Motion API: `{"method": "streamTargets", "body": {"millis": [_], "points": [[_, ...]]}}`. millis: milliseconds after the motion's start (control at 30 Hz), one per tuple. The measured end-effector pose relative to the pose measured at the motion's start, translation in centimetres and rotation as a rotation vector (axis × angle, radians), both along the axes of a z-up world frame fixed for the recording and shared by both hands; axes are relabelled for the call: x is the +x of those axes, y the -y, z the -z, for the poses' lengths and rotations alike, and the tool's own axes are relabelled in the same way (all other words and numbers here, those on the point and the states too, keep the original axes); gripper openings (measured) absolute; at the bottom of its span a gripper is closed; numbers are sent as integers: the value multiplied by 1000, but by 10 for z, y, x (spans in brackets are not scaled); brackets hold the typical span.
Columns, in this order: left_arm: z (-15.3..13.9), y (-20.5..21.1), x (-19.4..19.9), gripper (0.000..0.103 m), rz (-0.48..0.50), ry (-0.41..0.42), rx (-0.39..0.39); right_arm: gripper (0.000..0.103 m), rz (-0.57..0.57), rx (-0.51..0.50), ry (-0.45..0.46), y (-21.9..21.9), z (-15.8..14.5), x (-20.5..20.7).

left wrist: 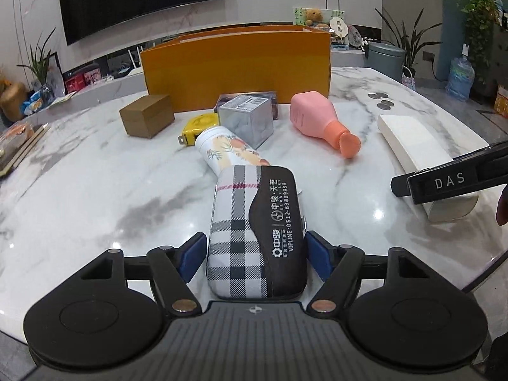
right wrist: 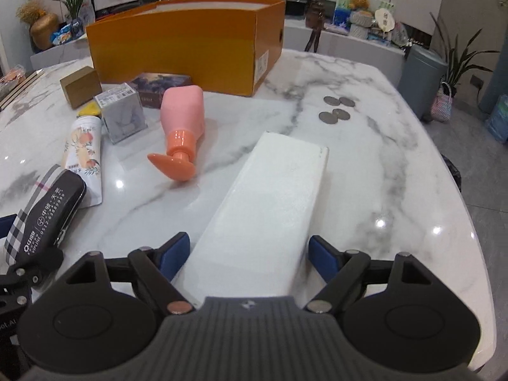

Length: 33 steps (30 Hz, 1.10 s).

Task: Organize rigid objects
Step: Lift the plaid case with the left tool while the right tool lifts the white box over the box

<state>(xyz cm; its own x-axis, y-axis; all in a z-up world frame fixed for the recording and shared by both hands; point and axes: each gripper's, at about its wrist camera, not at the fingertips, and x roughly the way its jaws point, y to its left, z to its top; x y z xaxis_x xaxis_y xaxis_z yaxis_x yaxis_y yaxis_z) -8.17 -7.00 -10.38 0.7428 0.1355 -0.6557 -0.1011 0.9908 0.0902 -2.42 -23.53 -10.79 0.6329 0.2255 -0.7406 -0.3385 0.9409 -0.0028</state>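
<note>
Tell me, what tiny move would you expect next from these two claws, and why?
Probably both close a little. The left gripper straddles the plaid case and the right gripper straddles the white box, but a sliver of gap shows beside the pads, so neither looks gripped yet. The open orange box behind seems the likely destination.
</note>
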Motion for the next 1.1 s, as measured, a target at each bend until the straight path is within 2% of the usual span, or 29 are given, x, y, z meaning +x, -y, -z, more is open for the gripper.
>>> {"method": "streamTargets", "body": {"millis": [100,500,733,933,1100], "points": [[0,1,2,73,23,2,1,81,2,8,11,1,1,-1],[-1,9,6,72,69,-6,1,81,-3,31,91,6,7,5],[-10,7,5,72,68,16,-13,66,-27,20,69,3,1,5],[-19,-1,5,72,47,38,-36,63,-25,23,60,5,-5,6],[-28,-6,6,72,39,57,-54,60,-17,60,69,9,-23,3]]}}
